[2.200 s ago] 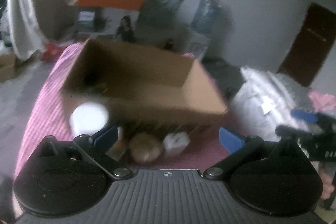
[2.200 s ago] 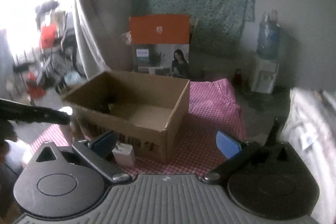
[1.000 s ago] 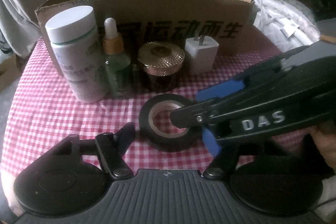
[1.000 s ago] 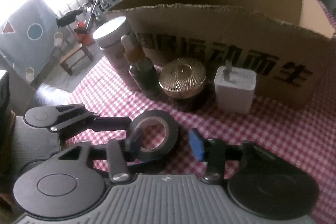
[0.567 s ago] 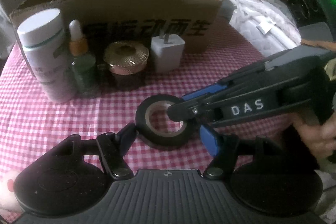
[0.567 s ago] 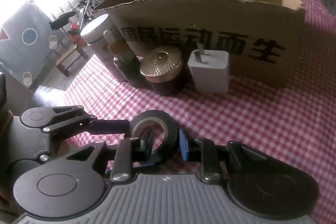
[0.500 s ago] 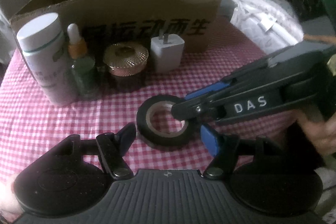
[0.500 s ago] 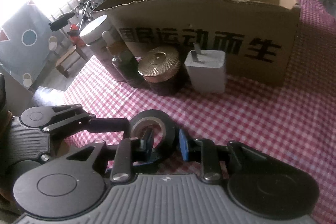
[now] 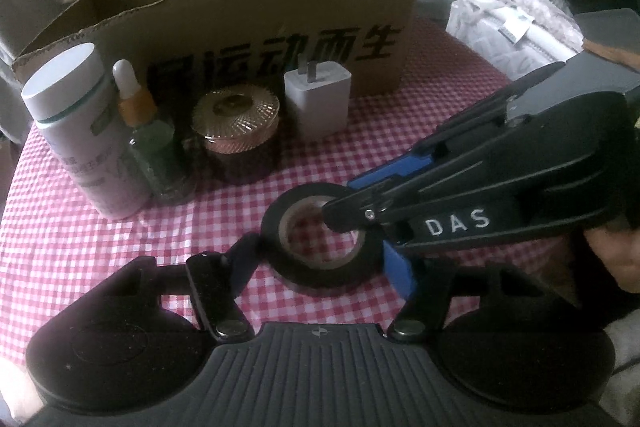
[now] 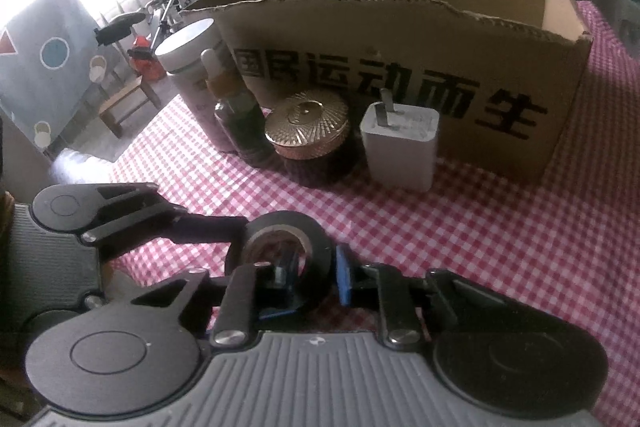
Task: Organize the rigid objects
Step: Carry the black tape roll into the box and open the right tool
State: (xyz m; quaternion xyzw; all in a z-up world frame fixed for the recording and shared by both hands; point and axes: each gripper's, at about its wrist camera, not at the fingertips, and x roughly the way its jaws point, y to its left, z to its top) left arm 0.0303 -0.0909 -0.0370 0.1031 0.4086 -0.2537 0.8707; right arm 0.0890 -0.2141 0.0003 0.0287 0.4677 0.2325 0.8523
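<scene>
Right gripper (image 10: 314, 277) clamped on the wall of the tape roll (image 9: 322, 237), one finger inside its core; left gripper (image 9: 320, 265) closing around the roll from outside, on the checked tablecloth (image 9: 120, 227), cardboard box (image 9: 248, 39) at twelve o'clock.

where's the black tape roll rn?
The black tape roll lies on the checkered tablecloth, low centre in both wrist views, in front of the gold-lidded jar. The right gripper has its jaws shut on the roll's wall.

Right claw (image 10: 314, 273) clamped, left claw (image 9: 320, 263) closing
</scene>
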